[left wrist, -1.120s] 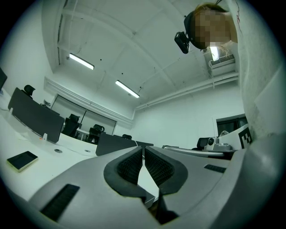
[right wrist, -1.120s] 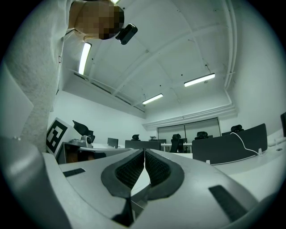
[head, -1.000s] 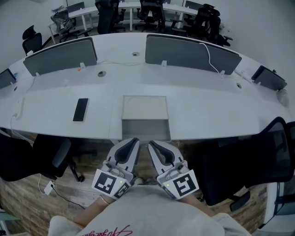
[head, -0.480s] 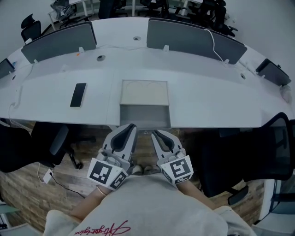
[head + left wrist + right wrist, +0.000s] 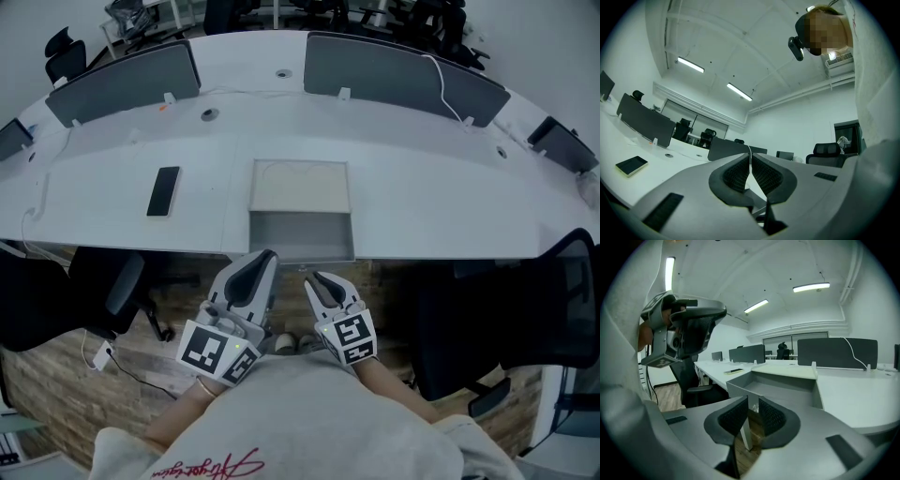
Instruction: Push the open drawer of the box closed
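A pale box (image 5: 300,185) sits on the white desk (image 5: 431,206) with its grey drawer (image 5: 301,236) pulled out over the desk's front edge. Both grippers hover below that edge, in front of the drawer and apart from it. My left gripper (image 5: 266,256) points at the drawer's left front corner; its jaws meet at the tips (image 5: 750,159). My right gripper (image 5: 312,277) sits a little lower, under the drawer front. It looks along the open drawer (image 5: 783,389), with only a thin slit between its jaws (image 5: 753,401). Neither gripper holds anything.
A black phone (image 5: 164,191) lies on the desk left of the box. Grey divider screens (image 5: 394,70) stand behind it. Black office chairs (image 5: 112,295) (image 5: 525,319) flank me on both sides. Wooden floor (image 5: 56,394) lies below.
My right gripper has drawn in toward the left and turned, so its marker cube looks smaller. The left gripper has barely shifted. The drawer stays open as before.
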`<state>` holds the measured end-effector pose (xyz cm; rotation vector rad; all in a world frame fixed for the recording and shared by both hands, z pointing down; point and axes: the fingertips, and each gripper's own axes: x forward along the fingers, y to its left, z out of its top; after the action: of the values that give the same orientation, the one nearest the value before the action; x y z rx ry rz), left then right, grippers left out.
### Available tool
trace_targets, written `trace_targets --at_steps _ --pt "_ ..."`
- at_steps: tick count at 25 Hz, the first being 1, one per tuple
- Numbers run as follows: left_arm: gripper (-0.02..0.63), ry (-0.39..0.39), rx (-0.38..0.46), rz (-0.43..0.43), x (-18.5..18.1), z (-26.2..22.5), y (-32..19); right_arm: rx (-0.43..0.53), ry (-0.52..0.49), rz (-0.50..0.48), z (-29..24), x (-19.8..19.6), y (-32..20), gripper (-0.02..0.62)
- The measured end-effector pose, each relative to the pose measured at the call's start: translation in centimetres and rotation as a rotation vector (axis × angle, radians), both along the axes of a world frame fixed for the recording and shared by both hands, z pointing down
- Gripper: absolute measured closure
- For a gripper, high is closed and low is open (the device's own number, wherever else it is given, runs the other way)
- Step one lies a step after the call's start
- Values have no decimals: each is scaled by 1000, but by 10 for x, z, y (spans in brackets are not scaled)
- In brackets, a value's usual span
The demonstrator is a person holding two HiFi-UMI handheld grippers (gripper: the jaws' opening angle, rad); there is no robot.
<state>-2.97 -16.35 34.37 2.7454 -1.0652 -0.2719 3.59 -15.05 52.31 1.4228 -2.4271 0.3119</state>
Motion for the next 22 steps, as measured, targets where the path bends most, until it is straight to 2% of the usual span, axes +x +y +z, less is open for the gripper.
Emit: trace_targets --at_steps 10,22 --pt "575 -14 -14 9 -8 7 -4 -81 30 35 43 -7 -16 525" --pt "575 -6 -17 -6 -16 6 -8 -80 58 47 43 -8 -25 525"
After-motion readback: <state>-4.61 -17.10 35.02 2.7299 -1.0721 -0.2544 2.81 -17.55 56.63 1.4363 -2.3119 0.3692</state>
